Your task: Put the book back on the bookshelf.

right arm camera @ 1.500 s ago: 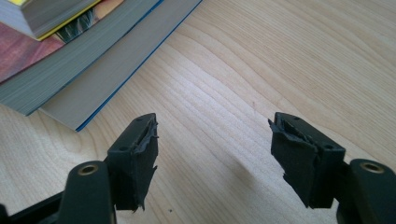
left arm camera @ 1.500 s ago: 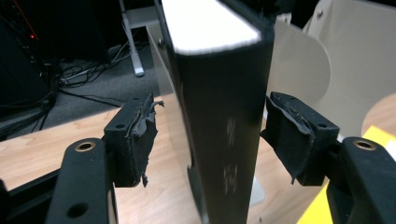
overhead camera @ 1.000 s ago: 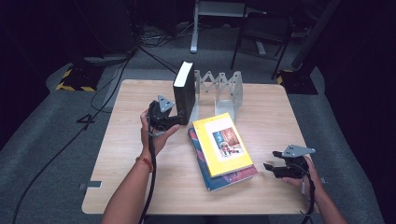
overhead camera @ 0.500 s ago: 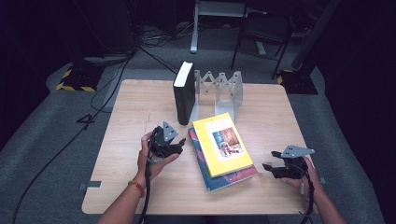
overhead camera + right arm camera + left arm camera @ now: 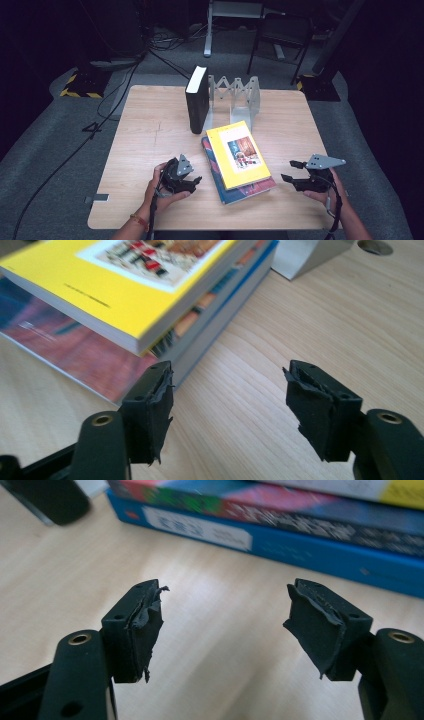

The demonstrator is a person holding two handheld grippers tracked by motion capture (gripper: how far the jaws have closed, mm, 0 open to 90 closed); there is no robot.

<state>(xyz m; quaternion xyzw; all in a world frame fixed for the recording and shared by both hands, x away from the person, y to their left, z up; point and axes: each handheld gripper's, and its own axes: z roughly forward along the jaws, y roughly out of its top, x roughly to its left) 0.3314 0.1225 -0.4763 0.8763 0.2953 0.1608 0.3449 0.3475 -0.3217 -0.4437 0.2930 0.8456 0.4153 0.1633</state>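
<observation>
On the tabletop (image 5: 150, 130) between my two hands lies a stack of two books: a yellow book (image 5: 237, 154) on top of a blue book (image 5: 245, 189). Their long sides run away from me, toward the grey book rack (image 5: 240, 97) at the far edge, where a black book (image 5: 196, 100) stands up already.

My left gripper (image 5: 192, 181) sits low, just beside the stack's left side. Its jaws are apart with only bare wood between them, and they have just opened a bit more. From the left gripper view, the spine of the blue book (image 5: 310, 545) stretches across right in front of it.

My right gripper (image 5: 292, 171) is near the stack's right side, but a little farther off. Its jaws are apart too, nothing in them, and they have just closed a bit.

I think the left one is closer, so it gets to the books first.
</observation>
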